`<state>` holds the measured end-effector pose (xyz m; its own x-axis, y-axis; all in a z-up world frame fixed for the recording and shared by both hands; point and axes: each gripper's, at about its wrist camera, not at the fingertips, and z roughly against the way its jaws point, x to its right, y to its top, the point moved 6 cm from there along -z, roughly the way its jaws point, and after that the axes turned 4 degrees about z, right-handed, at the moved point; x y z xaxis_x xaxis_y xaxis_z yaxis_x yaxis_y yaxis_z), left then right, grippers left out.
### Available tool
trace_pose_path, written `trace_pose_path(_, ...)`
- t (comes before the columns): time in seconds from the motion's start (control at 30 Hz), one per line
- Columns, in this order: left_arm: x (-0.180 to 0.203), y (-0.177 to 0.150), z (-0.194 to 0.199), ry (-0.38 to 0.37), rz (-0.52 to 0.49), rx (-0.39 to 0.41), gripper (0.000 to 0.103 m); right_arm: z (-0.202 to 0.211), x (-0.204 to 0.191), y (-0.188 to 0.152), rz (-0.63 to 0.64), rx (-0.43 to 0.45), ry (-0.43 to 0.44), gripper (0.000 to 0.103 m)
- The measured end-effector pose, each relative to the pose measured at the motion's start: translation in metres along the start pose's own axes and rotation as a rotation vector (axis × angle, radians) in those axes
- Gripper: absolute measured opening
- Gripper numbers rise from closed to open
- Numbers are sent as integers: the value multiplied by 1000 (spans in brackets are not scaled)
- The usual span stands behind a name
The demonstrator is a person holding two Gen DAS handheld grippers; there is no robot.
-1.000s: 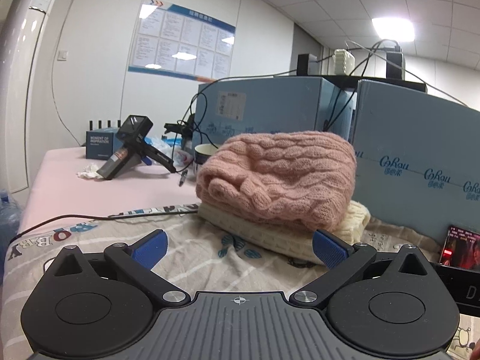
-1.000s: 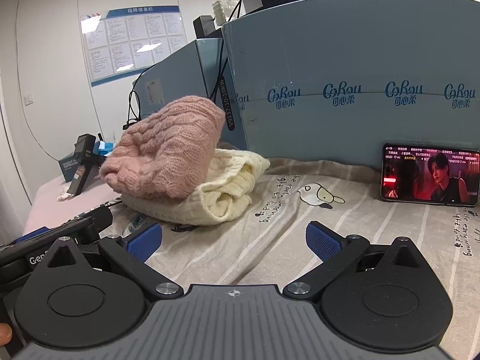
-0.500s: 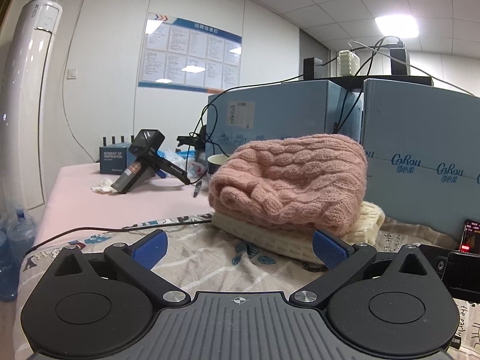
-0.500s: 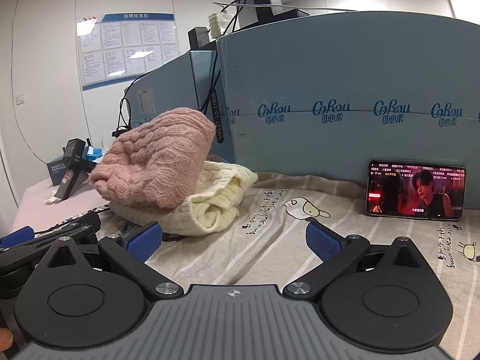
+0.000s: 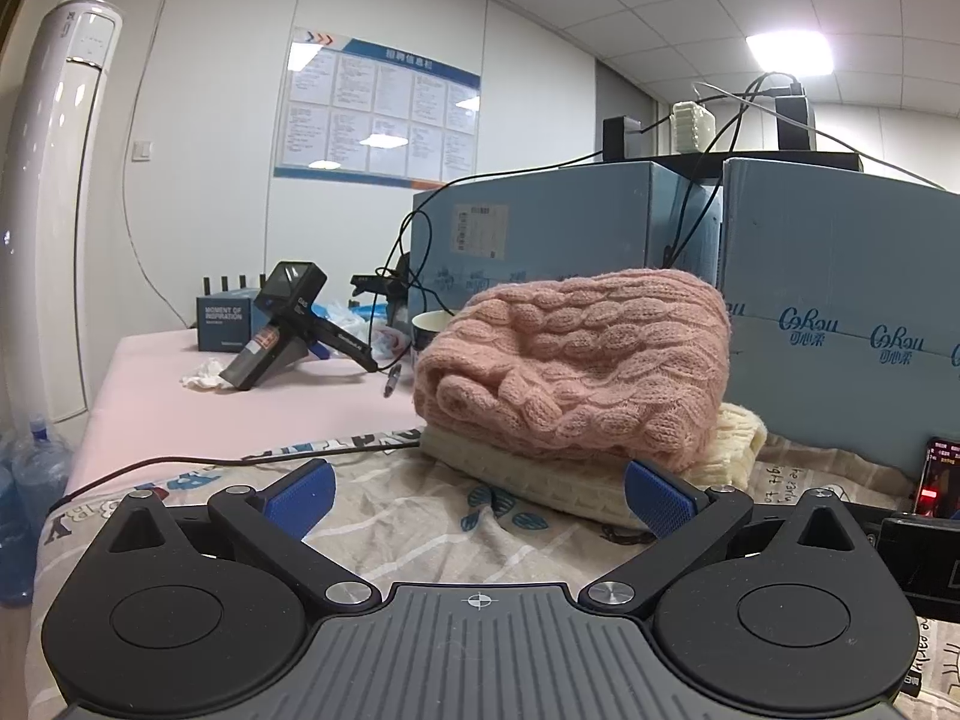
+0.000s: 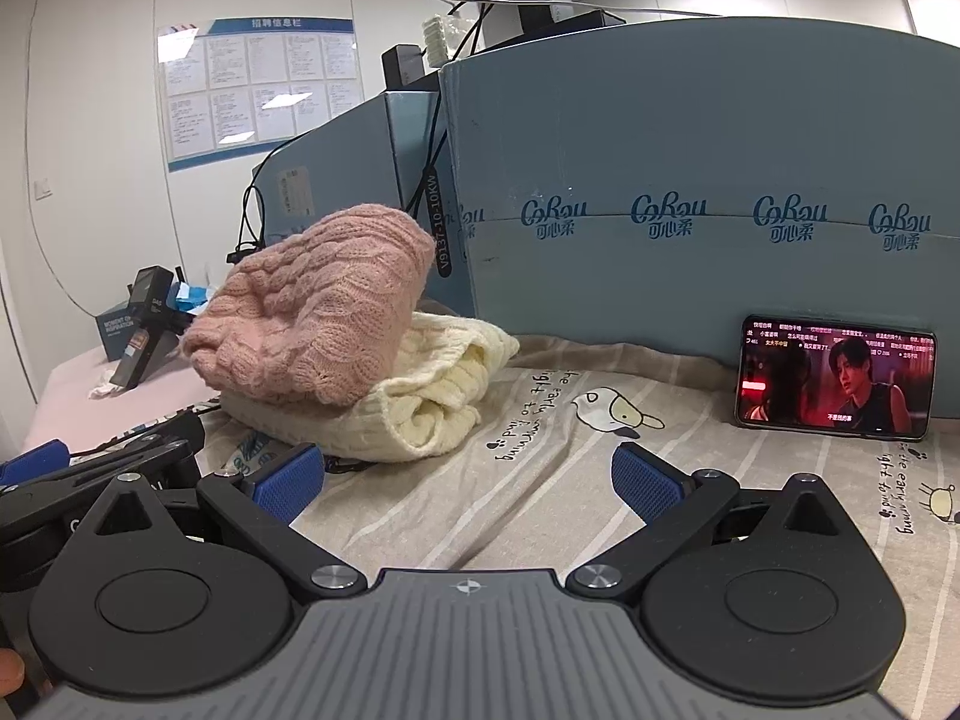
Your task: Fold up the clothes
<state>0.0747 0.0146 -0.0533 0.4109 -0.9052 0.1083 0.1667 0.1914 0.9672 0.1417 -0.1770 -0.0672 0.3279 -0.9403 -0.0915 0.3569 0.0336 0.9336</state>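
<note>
A folded pink cable-knit sweater lies on top of a folded cream knit sweater, stacked on a patterned beige sheet. The stack also shows in the right wrist view, pink sweater above cream sweater. My left gripper is open and empty, just in front of the stack. My right gripper is open and empty, to the right of the stack over the sheet. The left gripper's fingers show at the left edge of the right wrist view.
Blue cardboard boxes stand behind the stack. A phone playing video leans against them. A black handheld device, a small blue box, a cup and a cable lie on the pink table top. Water bottles stand at the left.
Both grippers have drawn back a little and tilted up, so the sweater stack sits lower in both views. Both stay open and empty. The stack has not moved.
</note>
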Motion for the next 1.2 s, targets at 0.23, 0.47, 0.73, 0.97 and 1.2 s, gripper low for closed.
trace_pose_path(0.23,2,0,1,-9,-5,4,103,-1,-1,-1,7,-7,5,103)
trace_pose_path(0.47,2,0,1,-12,-5,4,103,-1,-2,-2,13,-10,10,103)
trace_pose_path(0.73,2,0,2,-11,-3,4,103,-2,-3,-3,18,-13,9,103)
trace_pose_path(0.97,1,0,2,-9,1,4,103,-2,-1,-3,17,-7,-3,103)
trace_pose_path(1.2,1,0,2,-10,1,7,103,-1,1,-2,6,4,-11,103)
